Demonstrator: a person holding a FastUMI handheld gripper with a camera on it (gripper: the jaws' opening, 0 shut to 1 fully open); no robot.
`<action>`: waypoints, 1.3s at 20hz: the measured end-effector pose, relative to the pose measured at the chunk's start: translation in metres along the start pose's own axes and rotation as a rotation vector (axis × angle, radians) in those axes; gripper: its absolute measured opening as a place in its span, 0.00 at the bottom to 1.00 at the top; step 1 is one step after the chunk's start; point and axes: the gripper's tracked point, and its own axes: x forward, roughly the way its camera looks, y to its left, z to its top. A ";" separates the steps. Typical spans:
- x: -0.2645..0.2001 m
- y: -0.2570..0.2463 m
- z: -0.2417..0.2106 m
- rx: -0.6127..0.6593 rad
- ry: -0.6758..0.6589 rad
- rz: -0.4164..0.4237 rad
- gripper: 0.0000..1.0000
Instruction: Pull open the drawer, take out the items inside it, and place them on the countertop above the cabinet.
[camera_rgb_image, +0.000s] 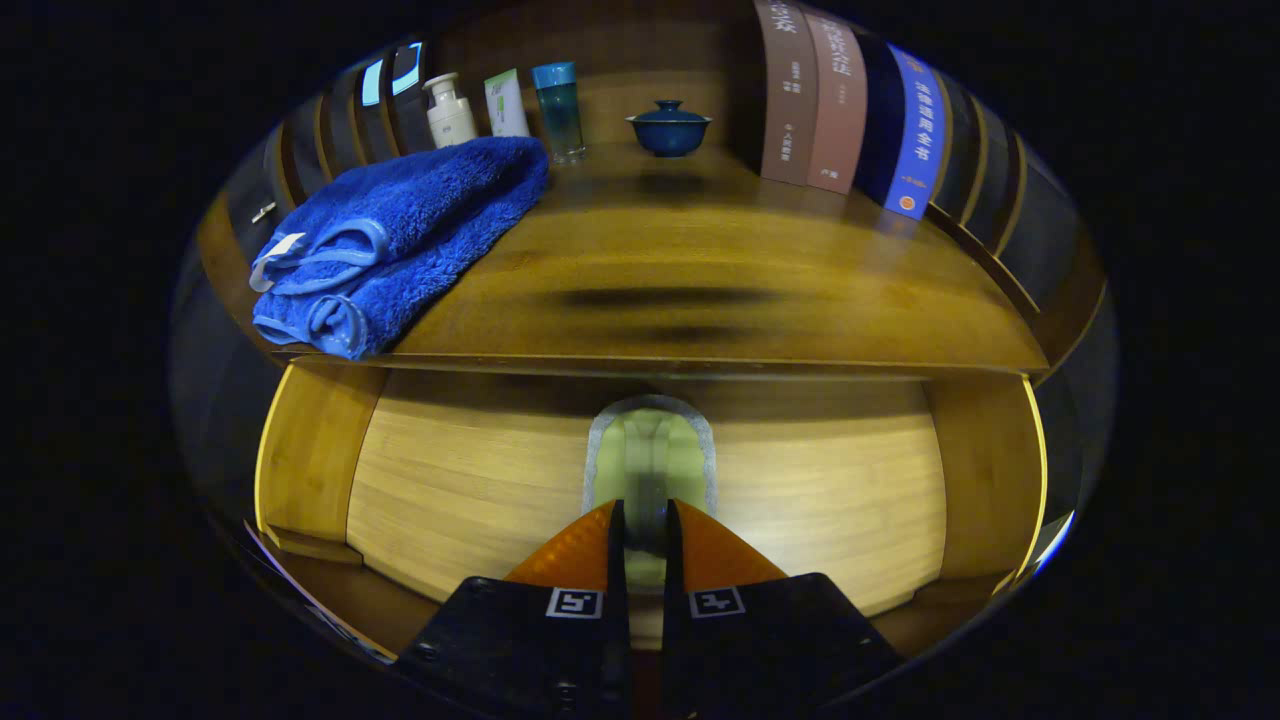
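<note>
Jaws nearly closed on the handle (650, 470) at the centre of the drawer (480, 490) front, below the bench (700, 290). The handle looks rigid and smooth: grip its middle bar squarely. The wooden drawer likely slides stiffly; contents are hidden.

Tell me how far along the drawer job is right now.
Early stage. Done: the gripper has reached the drawer front, fingers nearly closed around its handle. In hand: the pull; I can't tell if the drawer has moved. Left: taking out items and setting them on the countertop beside the blue towel.
</note>
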 end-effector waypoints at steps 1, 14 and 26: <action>-0.008 0.000 -0.003 0.000 -0.001 0.004 0.16; -0.142 0.002 0.034 0.001 -0.121 0.056 0.16; -0.084 -0.005 0.162 0.015 -0.093 0.035 0.17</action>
